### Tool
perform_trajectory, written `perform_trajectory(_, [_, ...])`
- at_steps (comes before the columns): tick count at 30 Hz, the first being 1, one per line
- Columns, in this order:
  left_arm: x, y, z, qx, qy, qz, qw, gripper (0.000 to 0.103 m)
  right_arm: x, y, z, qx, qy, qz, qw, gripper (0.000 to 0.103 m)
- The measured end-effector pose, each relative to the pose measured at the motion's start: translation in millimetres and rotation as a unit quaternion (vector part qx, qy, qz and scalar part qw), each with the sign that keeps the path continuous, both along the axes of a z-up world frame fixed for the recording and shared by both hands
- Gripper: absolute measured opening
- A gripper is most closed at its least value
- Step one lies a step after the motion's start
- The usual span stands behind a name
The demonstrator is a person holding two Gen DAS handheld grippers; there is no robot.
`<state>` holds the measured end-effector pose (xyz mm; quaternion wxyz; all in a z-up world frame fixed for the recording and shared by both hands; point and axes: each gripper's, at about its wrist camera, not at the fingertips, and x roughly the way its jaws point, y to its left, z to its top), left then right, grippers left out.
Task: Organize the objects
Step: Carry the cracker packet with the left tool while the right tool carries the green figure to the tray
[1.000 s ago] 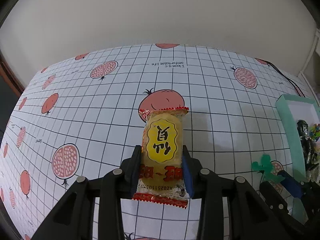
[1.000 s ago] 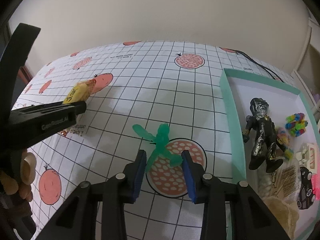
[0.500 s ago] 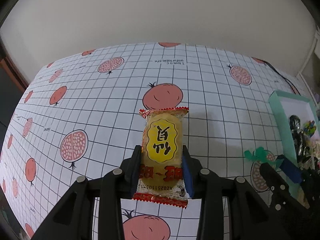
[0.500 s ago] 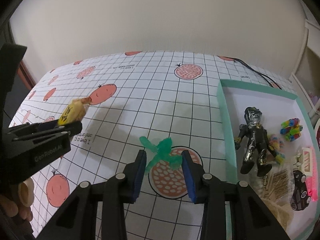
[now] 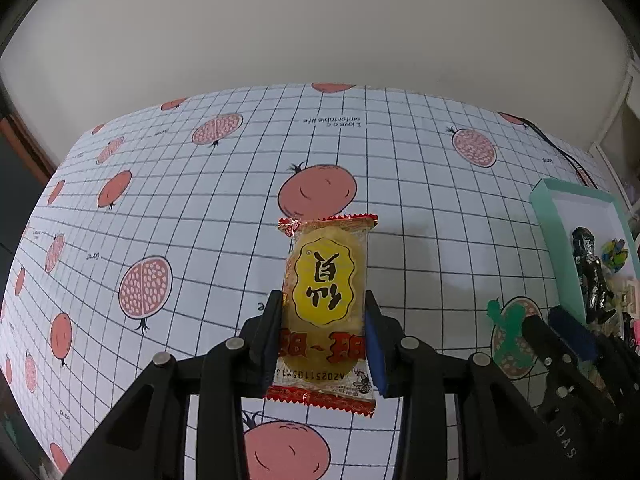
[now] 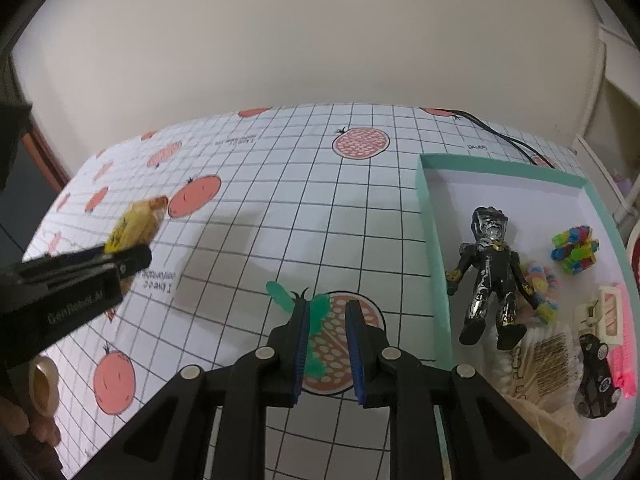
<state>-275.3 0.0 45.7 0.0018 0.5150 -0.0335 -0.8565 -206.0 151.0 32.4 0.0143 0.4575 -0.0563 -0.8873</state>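
The left gripper (image 5: 324, 332) is clamped on a yellow snack packet (image 5: 326, 300), held up off the tablecloth (image 5: 200, 200). The packet's yellow label carries two bold Chinese characters, seen upside down, with red characters below and a printed code beginning "A2025" near its crimped red edge. On the cloth beyond it, upside-down print reads something like "I love a comfortable life" — too small to be sure.

Left of the teal tray (image 6: 430, 240), the right gripper (image 6: 326, 320) is closing around a green rubbery toy (image 6: 316, 312) that lies on a printed pomegranate; its blue pads look not quite pressed on it. The left gripper's body shows the words "GenRobot.AI".

Inside the tray lie a black figure (image 6: 490, 276), a block cluster (image 6: 576, 250) and a black toy car (image 6: 596, 380) — its far end is bare. Left of the tray, the cloth is mostly open up to the wall.
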Motion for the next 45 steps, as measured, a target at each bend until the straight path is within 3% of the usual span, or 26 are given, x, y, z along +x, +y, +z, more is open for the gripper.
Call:
perform_trajectory(1, [0,-1,-1,0.001,-0.005,0.003,1.0000,0.038,0,1,-1,-0.005,-0.002,-0.002,1.000,0.033])
perform_trajectory(3, [1,-4,-4,0.006,-0.014,0.008,0.9998,0.038,0,3,-2,-0.004,-0.003,-0.009,1.000,0.057])
perform_trajectory(4, [2,-5,-6,0.008,-0.018,0.010,0.9998,0.038,0,3,-2,-0.006,-0.001,-0.008,1.000,0.058])
perform_trajectory(29, [5,-10,-9,0.041,-0.029,0.009,0.9987,0.039,-3,-13,-23,0.025,-0.028,0.000,0.999,0.057])
perform_trajectory(35, [6,-8,-10,0.039,-0.033,0.006,0.9987,0.039,-2,-26,-24,0.050,-0.020,0.021,0.998,0.050])
perform_trajectory(41, [5,-9,-12,0.036,-0.035,0.004,0.9987,0.039,-2,-27,-24,0.053,-0.017,0.022,0.998,0.032])
perform_trajectory(45, [5,-7,-13,0.034,-0.036,0.002,0.9988,0.039,-3,-27,-23,0.052,-0.019,0.022,0.998,0.031])
